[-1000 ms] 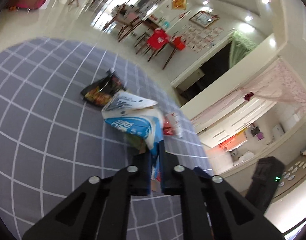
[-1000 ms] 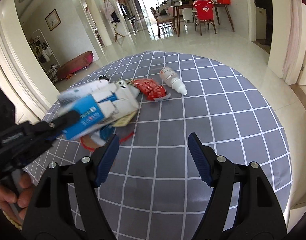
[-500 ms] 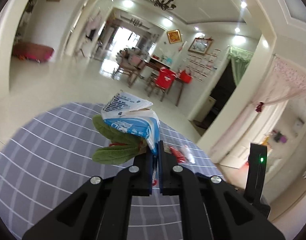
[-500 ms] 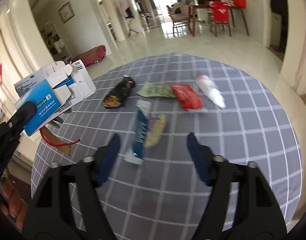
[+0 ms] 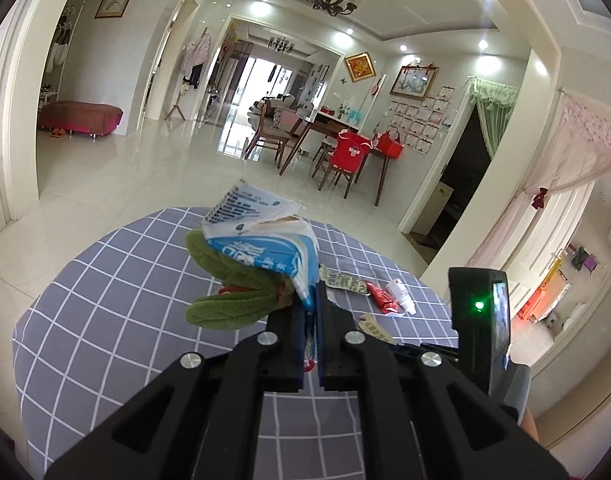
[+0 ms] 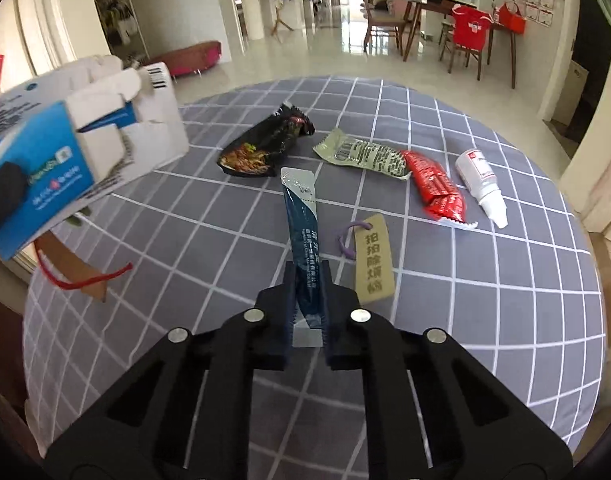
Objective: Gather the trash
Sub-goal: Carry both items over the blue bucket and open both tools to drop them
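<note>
My left gripper (image 5: 310, 304) is shut on a crushed blue and white carton (image 5: 265, 248), with green leaves (image 5: 229, 304) caught in the same grip, held above the round grey checked table (image 5: 105, 320). The carton also shows at the left of the right wrist view (image 6: 77, 152). My right gripper (image 6: 307, 280) is shut on the near end of a long dark blue sachet (image 6: 303, 232) that lies on the table (image 6: 485, 320).
On the table lie a black snack wrapper (image 6: 265, 148), a green-white packet (image 6: 365, 154), a red wrapper (image 6: 437, 188), a small white bottle (image 6: 481, 182) and a tan tag with a purple loop (image 6: 371, 260). A red string and brown card (image 6: 77, 276) hang under the carton.
My left gripper has lifted the carton and leaves off the table. My right gripper, open before, has moved to the blue sachet and closed on it.
</note>
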